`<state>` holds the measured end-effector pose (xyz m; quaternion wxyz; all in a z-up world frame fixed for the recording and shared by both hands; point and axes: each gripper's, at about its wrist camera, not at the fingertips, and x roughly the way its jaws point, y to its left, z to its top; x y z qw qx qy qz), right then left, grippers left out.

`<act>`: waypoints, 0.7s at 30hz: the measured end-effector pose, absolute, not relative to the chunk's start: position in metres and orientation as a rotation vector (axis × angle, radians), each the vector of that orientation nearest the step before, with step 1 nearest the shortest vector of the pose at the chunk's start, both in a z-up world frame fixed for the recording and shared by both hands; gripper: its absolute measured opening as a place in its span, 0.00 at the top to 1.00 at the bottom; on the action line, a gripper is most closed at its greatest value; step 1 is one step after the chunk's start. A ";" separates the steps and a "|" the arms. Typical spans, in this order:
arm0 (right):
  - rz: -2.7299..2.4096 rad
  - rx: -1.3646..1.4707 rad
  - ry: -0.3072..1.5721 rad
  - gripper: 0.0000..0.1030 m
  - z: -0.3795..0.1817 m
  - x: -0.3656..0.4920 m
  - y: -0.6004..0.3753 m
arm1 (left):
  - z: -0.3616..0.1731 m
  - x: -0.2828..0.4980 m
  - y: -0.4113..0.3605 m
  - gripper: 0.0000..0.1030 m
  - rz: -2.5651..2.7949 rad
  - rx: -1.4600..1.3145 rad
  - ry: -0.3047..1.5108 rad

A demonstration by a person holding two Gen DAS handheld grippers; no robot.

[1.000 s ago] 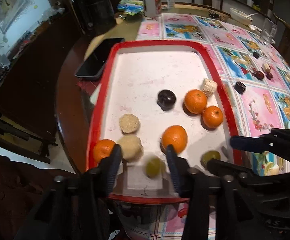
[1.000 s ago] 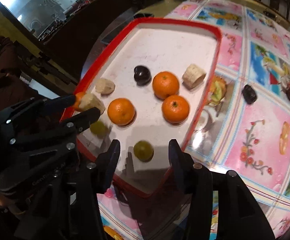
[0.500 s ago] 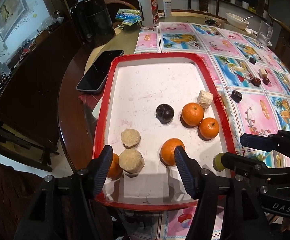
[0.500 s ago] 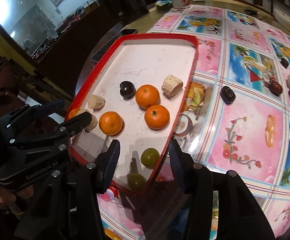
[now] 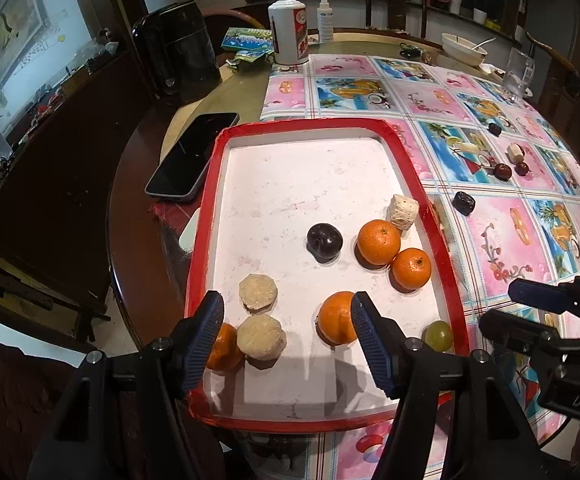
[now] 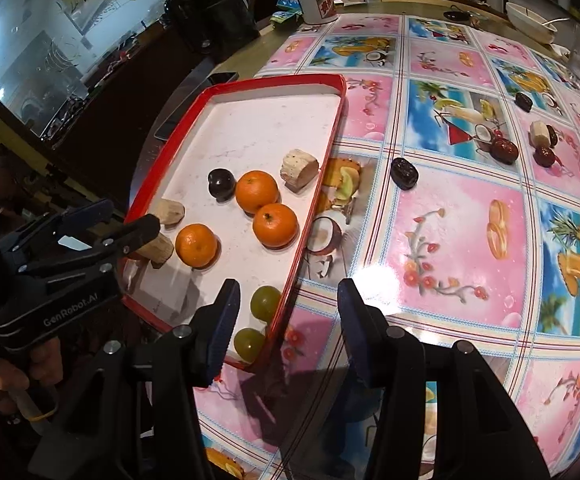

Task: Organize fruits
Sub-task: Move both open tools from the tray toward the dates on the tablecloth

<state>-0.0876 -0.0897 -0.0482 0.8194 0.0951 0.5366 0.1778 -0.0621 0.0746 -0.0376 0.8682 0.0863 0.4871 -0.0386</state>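
A red-rimmed white tray (image 5: 206, 216) (image 6: 332, 128) holds several oranges (image 5: 378, 241) (image 6: 256, 191), a dark plum (image 5: 324, 241) (image 6: 221, 184), pale cut chunks (image 5: 257, 292) (image 6: 299, 168) and two green grapes (image 6: 265, 303) (image 5: 437, 336). My left gripper (image 5: 286, 340) hangs open above the tray's near end, nothing between its fingers. Also open and holding nothing, my right gripper (image 6: 288, 332) hovers over the tray's near right corner by the grapes. Dark dates (image 6: 404, 173) (image 5: 463, 202), red fruits (image 6: 504, 150) and another pale chunk (image 6: 539, 133) lie on the tablecloth.
A black phone (image 5: 192, 156) lies left of the tray. At the table's far side stand a white bottle (image 5: 288, 32), a black kettle (image 5: 182, 56), a bowl (image 5: 463, 49) and a glass (image 5: 520, 74). A hand (image 6: 10, 376) grips the left gripper's handle.
Both grippers have pulled back and risen from the tray. The green grapes that lay between their fingers now sit free in the tray's near right corner.
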 end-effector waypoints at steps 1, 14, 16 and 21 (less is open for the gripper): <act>0.387 0.199 1.145 0.49 -0.048 -0.087 -0.089 | -0.038 -0.062 0.075 0.36 -0.073 0.181 1.021; 0.487 0.143 1.067 0.49 -0.026 -0.075 -0.107 | -0.012 -0.067 0.053 0.32 0.024 0.180 0.974; 0.486 0.166 1.071 0.49 -0.029 -0.076 -0.116 | -0.010 -0.067 0.046 0.31 0.021 0.190 0.973; 0.445 0.220 1.079 0.49 -0.036 -0.076 -0.146 | -0.013 -0.062 0.025 0.31 0.009 0.216 0.986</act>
